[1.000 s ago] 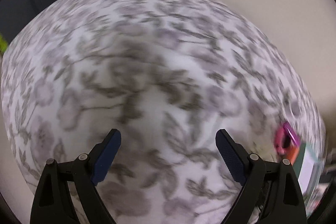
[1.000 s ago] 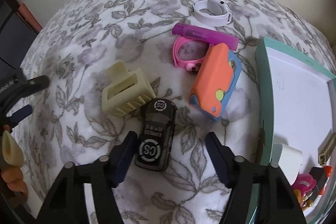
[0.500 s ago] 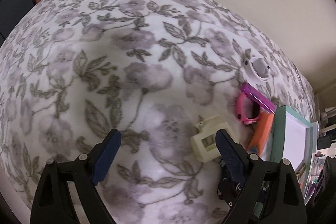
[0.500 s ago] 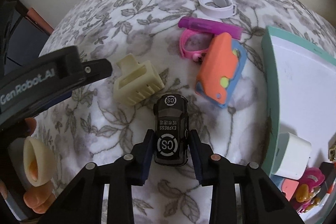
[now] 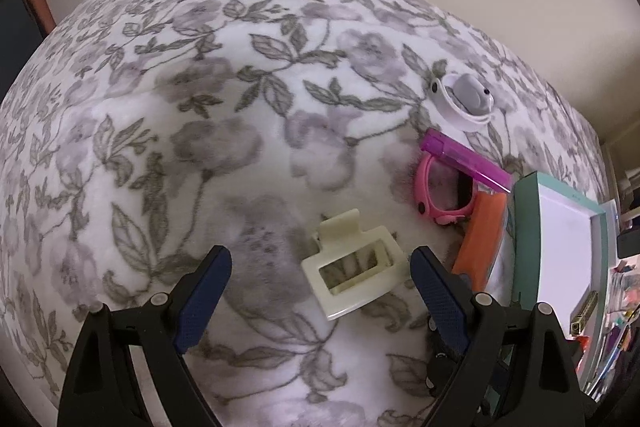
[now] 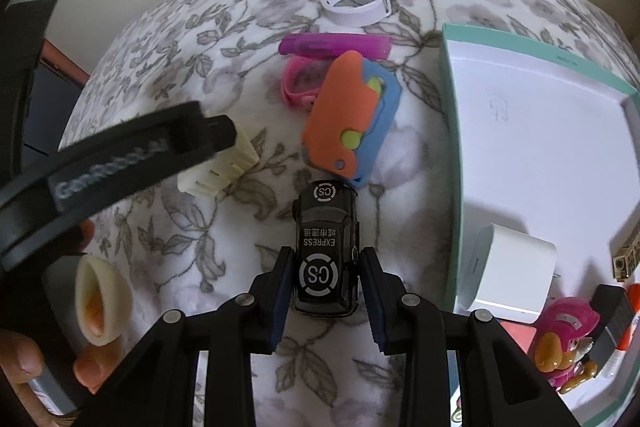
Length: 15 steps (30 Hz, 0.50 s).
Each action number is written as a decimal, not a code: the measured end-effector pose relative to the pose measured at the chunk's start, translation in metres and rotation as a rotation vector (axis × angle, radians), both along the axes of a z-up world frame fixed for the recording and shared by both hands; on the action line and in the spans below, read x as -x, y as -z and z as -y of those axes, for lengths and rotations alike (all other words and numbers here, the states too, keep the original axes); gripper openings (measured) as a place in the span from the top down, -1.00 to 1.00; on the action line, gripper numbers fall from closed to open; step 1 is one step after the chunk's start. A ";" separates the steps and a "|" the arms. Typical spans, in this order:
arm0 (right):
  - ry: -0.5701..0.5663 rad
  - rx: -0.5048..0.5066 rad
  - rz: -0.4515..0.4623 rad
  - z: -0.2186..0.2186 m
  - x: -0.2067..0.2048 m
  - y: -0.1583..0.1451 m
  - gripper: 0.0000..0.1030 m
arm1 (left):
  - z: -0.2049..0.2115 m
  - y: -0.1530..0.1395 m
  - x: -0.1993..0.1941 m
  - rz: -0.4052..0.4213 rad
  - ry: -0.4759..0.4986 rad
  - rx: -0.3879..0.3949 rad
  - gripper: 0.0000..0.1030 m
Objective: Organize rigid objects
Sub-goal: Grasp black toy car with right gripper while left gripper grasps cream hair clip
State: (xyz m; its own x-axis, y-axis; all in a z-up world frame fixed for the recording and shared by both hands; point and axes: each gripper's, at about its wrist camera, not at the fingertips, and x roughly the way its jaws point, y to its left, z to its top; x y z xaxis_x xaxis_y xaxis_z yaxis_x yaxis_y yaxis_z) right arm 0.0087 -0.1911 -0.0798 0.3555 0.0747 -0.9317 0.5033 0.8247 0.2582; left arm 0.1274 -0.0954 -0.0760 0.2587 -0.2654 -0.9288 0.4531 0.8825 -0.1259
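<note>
- The black toy car (image 6: 325, 251) is clamped at its rear between the jaws of the right gripper (image 6: 325, 277), nose pointing away along the fingers.
- Just beyond the car's nose, the orange-and-blue toy (image 6: 350, 115) is seen, with the pink ring (image 6: 294, 89) and purple stick (image 6: 334, 45) past it.
- To the right of those jaws, the teal-rimmed box (image 6: 450, 131) is seen, a white cube (image 6: 508, 277) inside.
- The left gripper (image 5: 320, 291) is held with its jaws wide, nothing gripped.
- The cream hair claw (image 5: 354, 267) is lying between those jaws, closer to the right finger, on the floral blanket (image 5: 180, 131).
</note>
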 end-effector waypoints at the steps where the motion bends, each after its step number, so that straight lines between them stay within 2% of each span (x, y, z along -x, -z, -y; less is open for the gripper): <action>1: 0.001 -0.002 0.000 0.000 -0.002 0.001 0.32 | 0.002 0.001 0.000 0.000 0.005 -0.004 -0.78; 4: 0.001 -0.004 -0.002 0.000 -0.004 0.002 0.32 | 0.009 0.005 0.002 0.007 0.017 -0.025 -0.76; 5: -0.001 -0.004 -0.002 0.000 -0.004 0.002 0.32 | 0.011 0.006 0.003 0.006 0.021 -0.029 -0.67; 6: -0.002 -0.003 -0.003 0.000 -0.004 0.002 0.32 | 0.012 0.007 0.003 0.002 0.025 -0.032 -0.48; 9: 0.000 -0.009 -0.001 0.000 -0.004 0.003 0.32 | 0.015 0.012 0.003 -0.028 0.030 -0.024 -0.17; 15: 0.007 -0.022 0.005 0.002 0.001 0.003 0.32 | 0.016 0.014 0.004 -0.011 0.017 -0.043 -0.17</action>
